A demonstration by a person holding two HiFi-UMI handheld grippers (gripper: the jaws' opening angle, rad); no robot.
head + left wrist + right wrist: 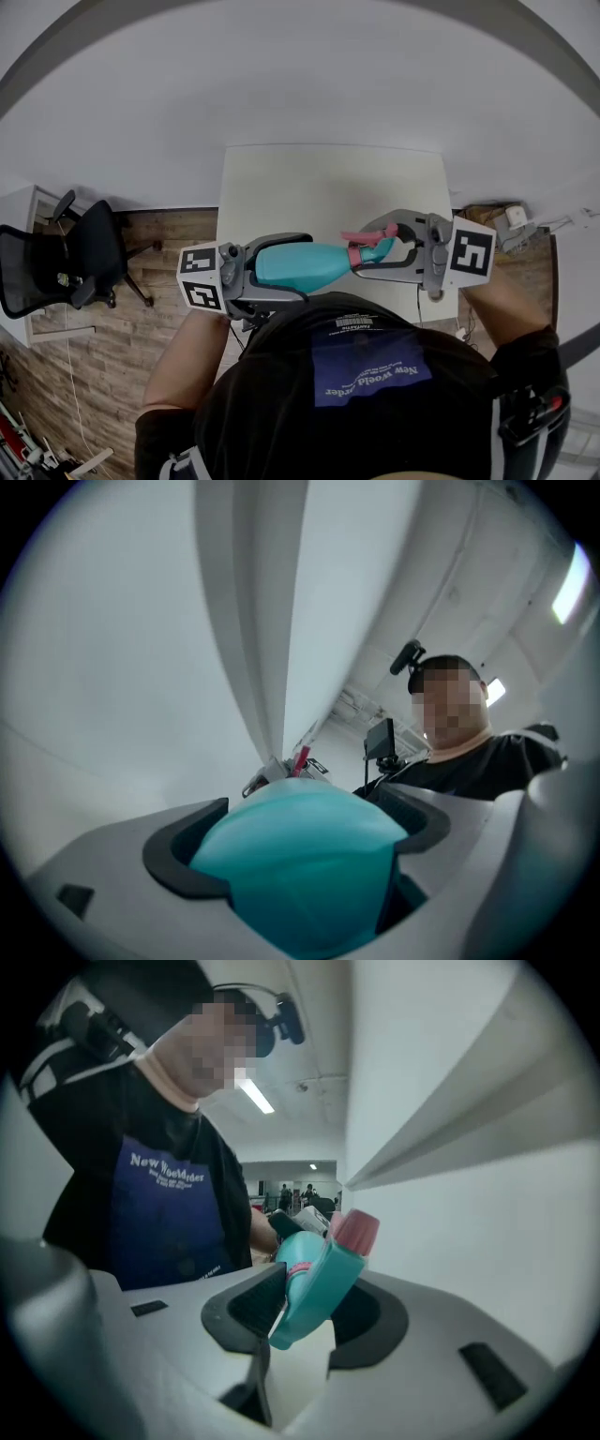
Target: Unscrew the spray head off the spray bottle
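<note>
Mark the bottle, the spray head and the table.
bottle (302, 265), head view, middle of teal body.
spray head (314, 1288), right gripper view, teal housing.
table (337, 183), head view, bare top.

Left gripper (300, 267), right gripper (364, 251): both clamped.

White tabletop (328, 183) extends ahead of both grippers to a plain white wall (281, 75). Wood-plank floor (159, 234) lies to the left of the left gripper (306, 267); a black wheeled office chair (84, 258) stands there, well apart. Right of the right gripper (361, 251), a white cable (562, 225) runs over the planks. A ceiling strip light (255, 1096) is lit behind the right gripper.
</note>
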